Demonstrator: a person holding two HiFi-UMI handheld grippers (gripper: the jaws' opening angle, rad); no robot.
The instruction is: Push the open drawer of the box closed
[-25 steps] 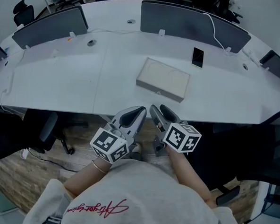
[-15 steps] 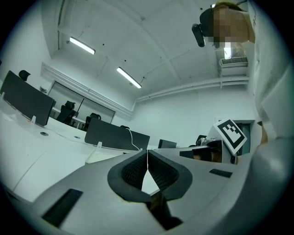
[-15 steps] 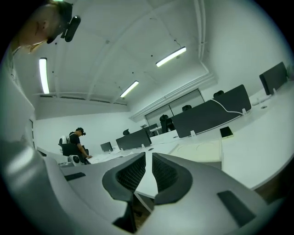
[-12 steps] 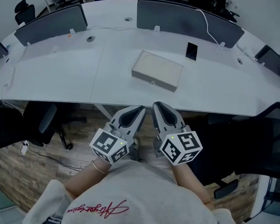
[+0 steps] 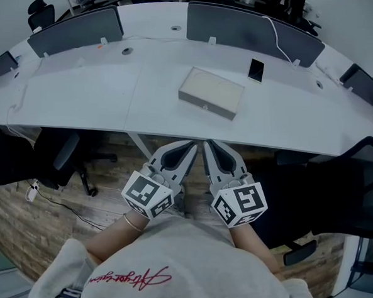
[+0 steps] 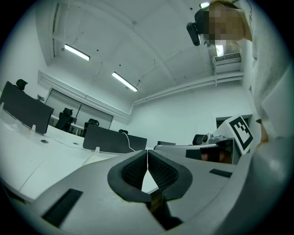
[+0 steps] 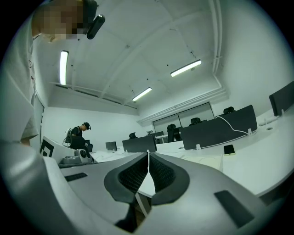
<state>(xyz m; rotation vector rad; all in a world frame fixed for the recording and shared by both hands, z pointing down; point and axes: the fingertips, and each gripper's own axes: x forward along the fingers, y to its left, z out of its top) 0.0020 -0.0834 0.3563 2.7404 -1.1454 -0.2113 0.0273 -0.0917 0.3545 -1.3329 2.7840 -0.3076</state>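
A flat pale box [image 5: 211, 90] lies on the white curved table [image 5: 82, 101], its front face with a small knob [image 5: 205, 106] turned toward me. How far the drawer stands out I cannot tell from here. Both grippers hang side by side below the table's near edge, well short of the box. The left gripper [image 5: 189, 146] is shut and empty, its pads [image 6: 138, 170] meeting. The right gripper [image 5: 207, 144] is likewise shut on nothing, pads [image 7: 158, 172] closed together. The box [image 7: 202, 160] shows small beyond the right jaws.
A dark phone [image 5: 255, 69] lies behind the box to the right. Dark partition screens [image 5: 253, 31] line the table's far side, a white cable [image 5: 284, 38] draped over one. Black office chairs [image 5: 355, 181] stand at both sides. Another person [image 7: 81, 135] stands far off.
The right gripper's jaws, apart a second ago, have come together. Both grippers shifted slightly and now sit closer side by side; the view drifted a little.
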